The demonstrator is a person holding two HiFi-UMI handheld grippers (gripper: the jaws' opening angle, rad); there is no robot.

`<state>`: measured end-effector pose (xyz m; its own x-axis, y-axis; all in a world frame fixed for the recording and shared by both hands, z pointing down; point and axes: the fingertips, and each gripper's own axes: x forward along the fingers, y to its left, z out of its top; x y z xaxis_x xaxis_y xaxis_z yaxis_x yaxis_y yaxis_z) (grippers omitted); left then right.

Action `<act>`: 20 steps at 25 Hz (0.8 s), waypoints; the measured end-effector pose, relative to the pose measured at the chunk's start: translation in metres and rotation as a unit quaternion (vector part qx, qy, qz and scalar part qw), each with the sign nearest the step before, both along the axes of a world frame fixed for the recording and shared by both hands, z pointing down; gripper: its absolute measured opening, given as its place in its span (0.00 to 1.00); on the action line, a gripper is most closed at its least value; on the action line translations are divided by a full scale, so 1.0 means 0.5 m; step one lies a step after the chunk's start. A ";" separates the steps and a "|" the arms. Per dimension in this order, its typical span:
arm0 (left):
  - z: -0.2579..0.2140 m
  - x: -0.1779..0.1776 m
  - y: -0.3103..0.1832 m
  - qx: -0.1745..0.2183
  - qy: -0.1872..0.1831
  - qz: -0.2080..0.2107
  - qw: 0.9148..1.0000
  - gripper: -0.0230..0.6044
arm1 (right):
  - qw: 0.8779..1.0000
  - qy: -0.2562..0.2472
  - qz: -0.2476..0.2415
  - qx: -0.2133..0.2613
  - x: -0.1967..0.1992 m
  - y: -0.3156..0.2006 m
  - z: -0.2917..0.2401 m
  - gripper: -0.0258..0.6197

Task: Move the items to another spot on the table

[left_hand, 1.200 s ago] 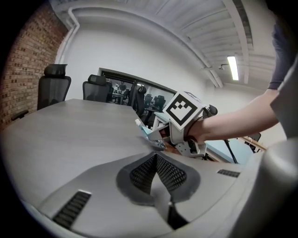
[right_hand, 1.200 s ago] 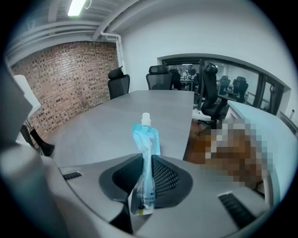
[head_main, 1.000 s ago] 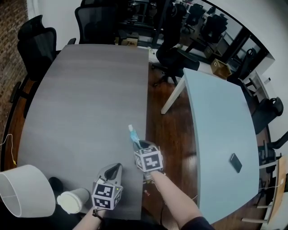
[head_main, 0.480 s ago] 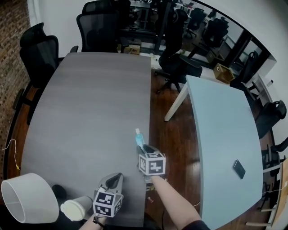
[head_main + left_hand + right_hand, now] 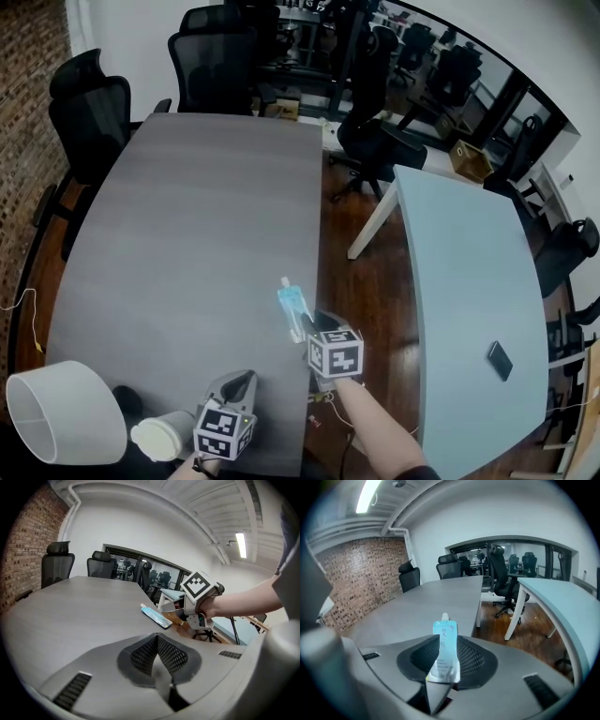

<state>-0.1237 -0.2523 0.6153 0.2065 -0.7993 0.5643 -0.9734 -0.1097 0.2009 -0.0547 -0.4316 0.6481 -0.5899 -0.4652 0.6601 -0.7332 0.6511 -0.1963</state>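
Pouch (image 5: 293, 302) lies flat, spout pointing away; R fingers (image 5: 476, 660) just opened round base, L fingers (image 5: 140, 656) closed.

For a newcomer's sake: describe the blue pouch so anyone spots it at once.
Follow the right edge of the grey wood-grain table toward the near end. There lies a flat light-blue plastic pouch with a white spout, the only blue thing; the paper cup and lampshade at the near left corner are white.
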 end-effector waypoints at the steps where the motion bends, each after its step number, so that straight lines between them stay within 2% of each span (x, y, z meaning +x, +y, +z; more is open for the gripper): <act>1: 0.002 -0.001 0.003 -0.001 0.001 0.000 1.000 0.04 | 1.000 0.013 -0.003 -0.001 0.011 0.006 0.009 0.23; 6: 0.003 0.008 0.012 -0.001 0.006 0.008 1.000 0.04 | 0.999 0.016 0.021 -0.047 0.029 0.050 0.047 0.23; 10: 0.004 0.013 0.020 0.001 0.007 0.012 1.000 0.04 | 0.995 -0.014 0.048 -0.085 0.005 0.101 0.063 0.19; 16: -0.002 0.017 0.032 0.009 0.010 0.010 1.000 0.04 | 0.996 -0.026 0.039 -0.079 -0.029 0.111 0.051 0.18; 18: -0.004 0.016 0.037 0.009 0.011 0.008 1.000 0.04 | 0.996 -0.030 0.040 -0.073 -0.023 0.107 0.044 0.23; 20: -0.008 0.014 0.045 0.012 0.009 0.004 1.000 0.04 | 0.996 -0.039 0.039 -0.066 -0.012 0.108 0.029 0.23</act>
<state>-0.1168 -0.2301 0.6113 0.2242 -0.8112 0.5401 -0.9685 -0.1236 0.2164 -0.0608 -0.3774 0.6628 -0.6076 -0.4233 0.6720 -0.7594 0.5574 -0.3355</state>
